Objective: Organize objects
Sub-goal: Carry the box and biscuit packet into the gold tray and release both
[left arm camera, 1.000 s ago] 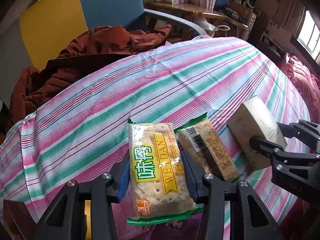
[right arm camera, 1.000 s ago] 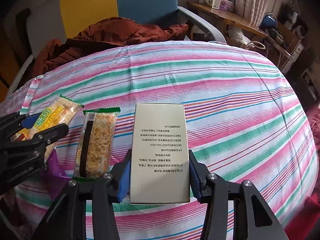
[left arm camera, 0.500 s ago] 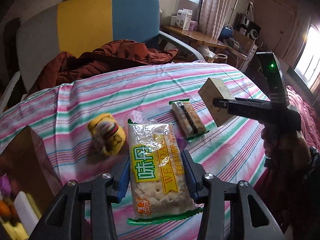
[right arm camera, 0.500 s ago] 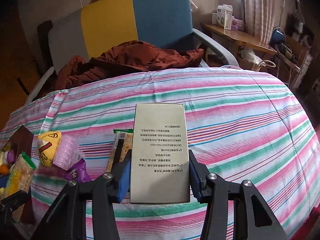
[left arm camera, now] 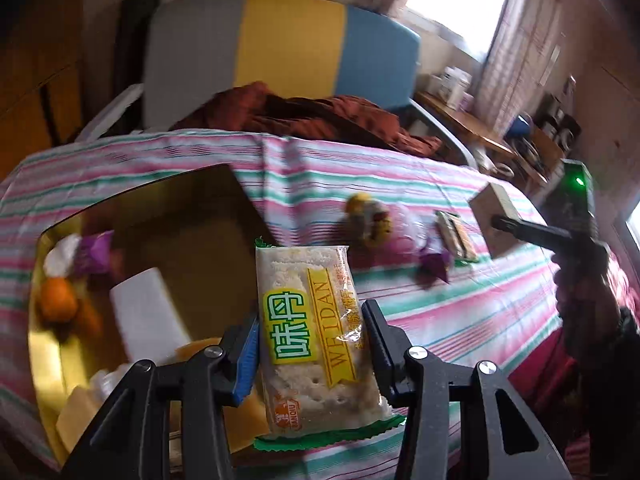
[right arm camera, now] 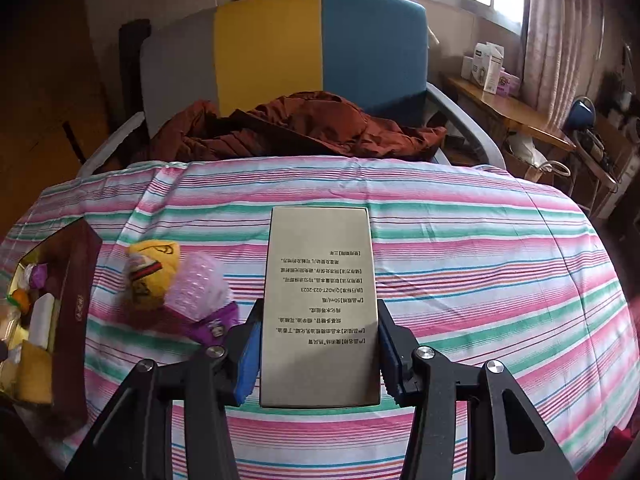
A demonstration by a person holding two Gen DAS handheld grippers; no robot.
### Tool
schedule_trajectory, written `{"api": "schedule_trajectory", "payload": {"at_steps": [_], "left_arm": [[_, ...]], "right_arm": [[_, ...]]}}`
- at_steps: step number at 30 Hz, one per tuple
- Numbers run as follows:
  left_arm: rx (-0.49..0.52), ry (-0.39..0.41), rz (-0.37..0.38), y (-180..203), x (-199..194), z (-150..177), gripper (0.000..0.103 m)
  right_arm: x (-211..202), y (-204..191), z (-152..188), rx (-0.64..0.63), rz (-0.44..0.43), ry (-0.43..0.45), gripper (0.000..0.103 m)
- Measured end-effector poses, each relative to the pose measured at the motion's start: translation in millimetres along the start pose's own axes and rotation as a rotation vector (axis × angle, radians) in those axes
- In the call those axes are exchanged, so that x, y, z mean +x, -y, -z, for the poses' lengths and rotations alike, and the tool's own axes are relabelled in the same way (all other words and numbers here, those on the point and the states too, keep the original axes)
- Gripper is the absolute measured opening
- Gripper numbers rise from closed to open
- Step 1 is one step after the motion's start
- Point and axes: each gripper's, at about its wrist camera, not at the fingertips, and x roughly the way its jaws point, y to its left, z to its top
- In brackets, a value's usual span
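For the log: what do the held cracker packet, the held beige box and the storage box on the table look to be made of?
Cracker packet: thin glossy plastic film, judging by the glare, crinkles and crimped green edge. Beige box: most likely matte printed card, with flat faces, sharp edges and small print. Storage box: probably rigid paperboard, maroon outside with a shiny gold lining.

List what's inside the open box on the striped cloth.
Inside the box: a purple wrapper, an orange item, a white block and yellow pieces. The left gripper and its cracker pack cover the box's near right corner, so anything there is unseen.
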Motion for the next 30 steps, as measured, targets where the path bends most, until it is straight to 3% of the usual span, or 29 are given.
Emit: {"api": "schedule_trajectory", "payload": {"at_steps": [8, 15, 20, 22, 25, 29, 30], "left_arm": [[-0.151, 0.047, -0.119, -77.5, -27.0, 16.1, 0.048], [-0.219, 0.069, -0.204, -123.1, -39.4, 31.9, 0.048], [-0.247, 0.075, -0.247, -148.4, -42.5, 38.5, 0.049], [-0.263, 0.083, -0.252, -155.4, -45.8, 41.3, 0.057], [-0.281, 0.091, -0.262, -163.1, -50.6, 45.4, 0.064], [-0.287, 0.095, -0.266, -165.0, -55.5, 52.9, 0.064], [-0.285, 0.098, -0.266, -163.0, -56.6, 54.4, 0.064]], "right_arm": [[-39.6, -107.2, -2.9, -0.138, -0.178, 0.063, 0.050], [-43.1, -216.8, 5.2, -0.271, -0.317, 0.048, 0.050], [-25.0, -273.3, 8.1, -0.310, -0.339, 0.015, 0.051], [-15.5, -289.7, 10.3, -0.328, -0.331, 0.002, 0.052], [-7.5, -302.9, 19.1, -0.337, -0.309, -0.021, 0.065], [-9.1, -306.4, 30.6, -0.361, -0.296, -0.024, 0.070], [-12.1, -306.1, 33.9, -0.367, -0.295, -0.018, 0.076]]}}
